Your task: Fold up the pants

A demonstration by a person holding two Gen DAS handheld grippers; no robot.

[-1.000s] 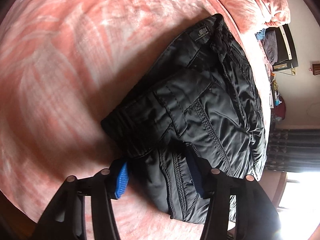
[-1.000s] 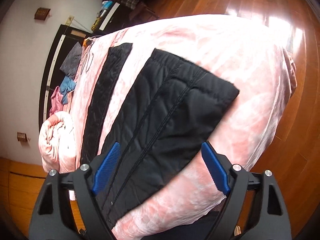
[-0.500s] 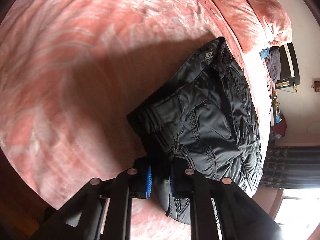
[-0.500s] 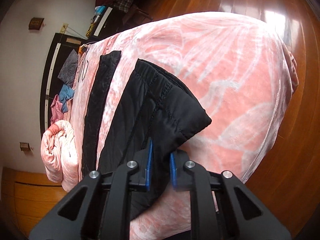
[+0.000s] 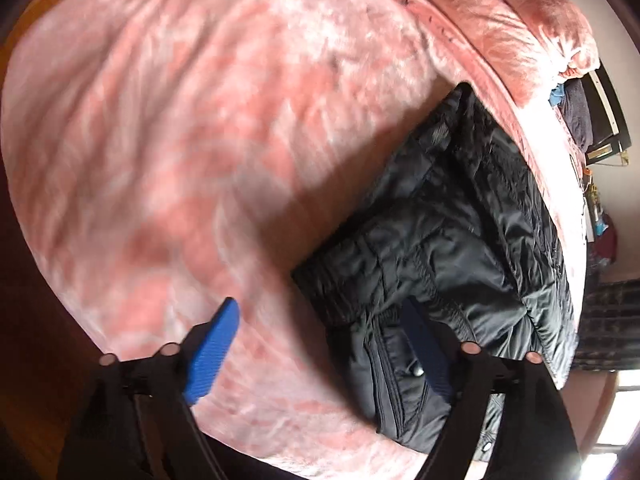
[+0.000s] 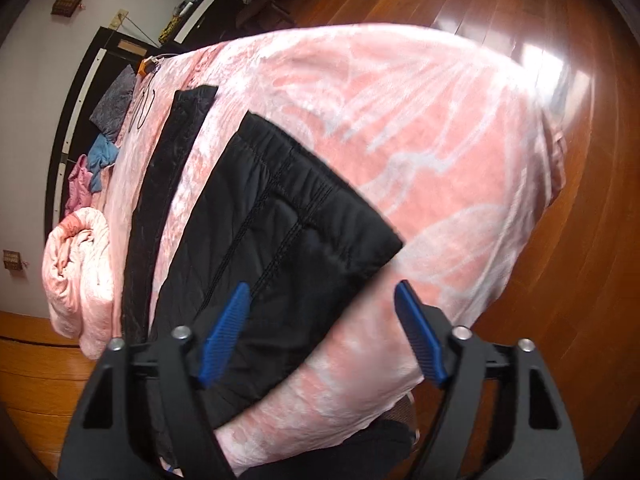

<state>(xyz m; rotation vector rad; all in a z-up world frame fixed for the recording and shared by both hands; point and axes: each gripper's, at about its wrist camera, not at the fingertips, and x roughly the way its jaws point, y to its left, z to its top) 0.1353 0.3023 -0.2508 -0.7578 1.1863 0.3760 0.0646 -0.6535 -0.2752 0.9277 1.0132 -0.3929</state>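
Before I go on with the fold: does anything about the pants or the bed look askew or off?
The black pants lie skewed across the pink blanket, and one long strip lies apart from the rest. Both the left gripper and right gripper have just opened and hold nothing.

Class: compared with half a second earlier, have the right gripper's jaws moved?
Yes. The right gripper has just been opening; its pads stand apart, released from the black pants on the pink blanket.

I see slick, faintly shiny quilted pants on a plush, fuzzy pink blanket, above a glossy wood floor.
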